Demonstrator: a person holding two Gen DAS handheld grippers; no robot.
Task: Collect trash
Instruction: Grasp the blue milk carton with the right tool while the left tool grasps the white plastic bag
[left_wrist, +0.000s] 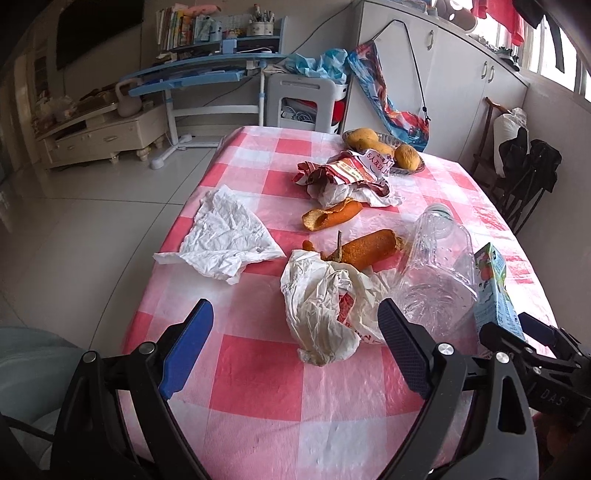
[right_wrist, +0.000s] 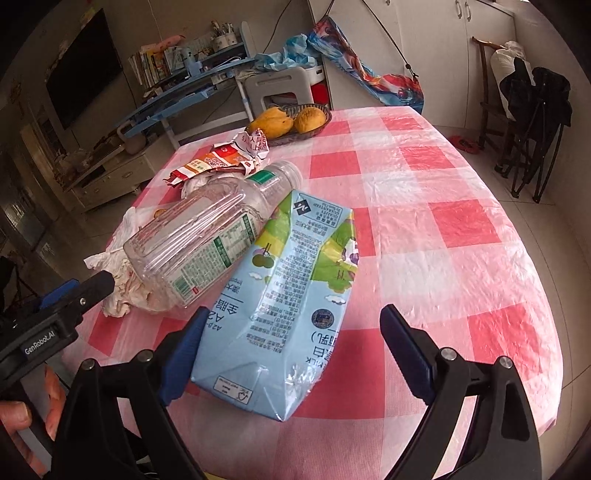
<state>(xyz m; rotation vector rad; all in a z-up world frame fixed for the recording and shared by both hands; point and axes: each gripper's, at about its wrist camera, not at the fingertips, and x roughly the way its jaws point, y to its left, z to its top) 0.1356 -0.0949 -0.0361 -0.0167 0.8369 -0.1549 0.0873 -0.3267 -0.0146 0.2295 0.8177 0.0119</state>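
1. A table (left_wrist: 258, 369) under a pink-and-white checked cloth is carrying all the litter, with bare checks stretching along its right side in the right wrist view.
2. A pale blue milk carton (right_wrist: 288, 306) is lying on its side at the near edge, its far end leaning against a clear plastic bottle (right_wrist: 207, 236) that is also lying on its side, uncapped neck pointing away.
3. A crumpled white bag (left_wrist: 325, 306) is sitting just left of the bottle, and a flattened white tissue (left_wrist: 225, 240) is lying apart from it, further left.
4. A red-and-white wrapper (left_wrist: 351, 177) is crumpled against a basket of mangoes (left_wrist: 402, 155) at the far end.
5. Two pieces of orange peel (left_wrist: 365, 251) are lying between the wrapper and the bag, the nearer one touching the bag.
6. The left gripper (left_wrist: 295, 350) is hovering with its jaws spread wide on either side of the bag, gripping nothing.
7. The right gripper (right_wrist: 291, 354) is standing spread as well, its fingers (right_wrist: 184, 354) flanking the carton's near end; the left pad is just beside the carton, though I cannot tell whether it is touching.
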